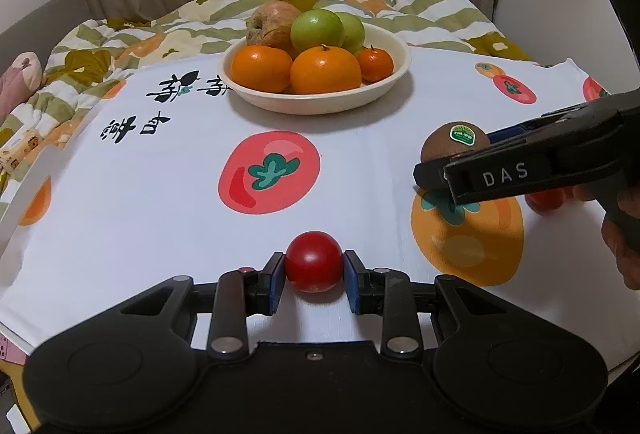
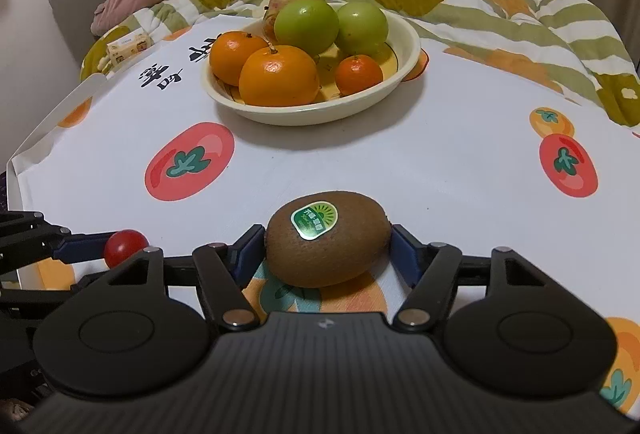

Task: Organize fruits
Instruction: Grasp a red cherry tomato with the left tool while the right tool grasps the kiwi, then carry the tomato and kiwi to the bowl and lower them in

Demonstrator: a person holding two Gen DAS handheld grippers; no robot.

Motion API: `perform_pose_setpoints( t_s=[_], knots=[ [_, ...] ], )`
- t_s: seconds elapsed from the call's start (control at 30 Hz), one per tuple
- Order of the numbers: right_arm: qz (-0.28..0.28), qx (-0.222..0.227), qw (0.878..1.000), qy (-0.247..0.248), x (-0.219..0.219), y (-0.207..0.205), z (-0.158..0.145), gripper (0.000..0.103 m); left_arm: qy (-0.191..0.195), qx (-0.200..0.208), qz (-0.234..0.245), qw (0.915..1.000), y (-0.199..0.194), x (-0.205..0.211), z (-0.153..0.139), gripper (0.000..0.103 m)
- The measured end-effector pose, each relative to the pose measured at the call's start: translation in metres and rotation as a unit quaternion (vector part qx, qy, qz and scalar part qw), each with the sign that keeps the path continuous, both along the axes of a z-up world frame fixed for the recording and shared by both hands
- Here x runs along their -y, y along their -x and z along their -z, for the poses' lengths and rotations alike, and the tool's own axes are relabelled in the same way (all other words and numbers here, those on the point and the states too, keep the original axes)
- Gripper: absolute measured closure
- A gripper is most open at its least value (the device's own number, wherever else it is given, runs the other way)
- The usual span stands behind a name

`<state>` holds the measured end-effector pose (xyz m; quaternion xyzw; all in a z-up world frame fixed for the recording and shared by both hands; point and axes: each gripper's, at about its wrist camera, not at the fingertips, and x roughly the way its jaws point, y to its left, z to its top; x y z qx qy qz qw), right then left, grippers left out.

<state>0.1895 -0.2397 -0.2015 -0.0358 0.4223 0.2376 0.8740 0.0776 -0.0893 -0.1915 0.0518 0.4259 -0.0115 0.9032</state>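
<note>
Red tomato (image 1: 313, 262) sits clamped in the left gripper (image 1: 313, 274) jaws, kiwi (image 2: 328, 238) in the right gripper (image 2: 328, 246) jaws; squeezing harder could bruise either.

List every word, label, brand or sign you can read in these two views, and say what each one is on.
"DAS": white letters on the right tool, seen from the left wrist view.
Green sticker on the kiwi: the print is too small to read.
Large black brush characters on the tablecloth: Chinese, upside down from here; not legible to me.
Small pack on the bedding: print blurred.
</note>
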Motion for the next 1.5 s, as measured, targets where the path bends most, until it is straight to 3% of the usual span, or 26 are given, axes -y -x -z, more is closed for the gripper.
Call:
perform_pose_setpoints(
  t_s=[0.37, 0.83, 1.2, 1.5],
  knots=[
    [0.007, -0.005, 1.0, -0.015, 0.005, 0.006, -0.014, 0.023, -0.004, 0.014, -0.01, 0.9998, 0.001, -0.002, -0.018, 0.069],
    [0.018, 0.021, 0.999, -0.043, 0.015, 0.014, -0.068, 0.023, -0.008, 0.069, -0.014, 0.9975, -0.004, -0.003, -0.073, 0.069],
    [0.042, 0.049, 0.997, -0.05, 0.015, 0.002, -0.106, 0.023, -0.005, 0.106, 0.008, 0.9943, -0.036, -0.015, -0.107, 0.069],
    [0.081, 0.061, 0.994, -0.041, -0.004, -0.023, -0.118, 0.023, 0.013, 0.108, 0.044, 0.9931, -0.084, -0.042, -0.11, 0.069]
  ],
)
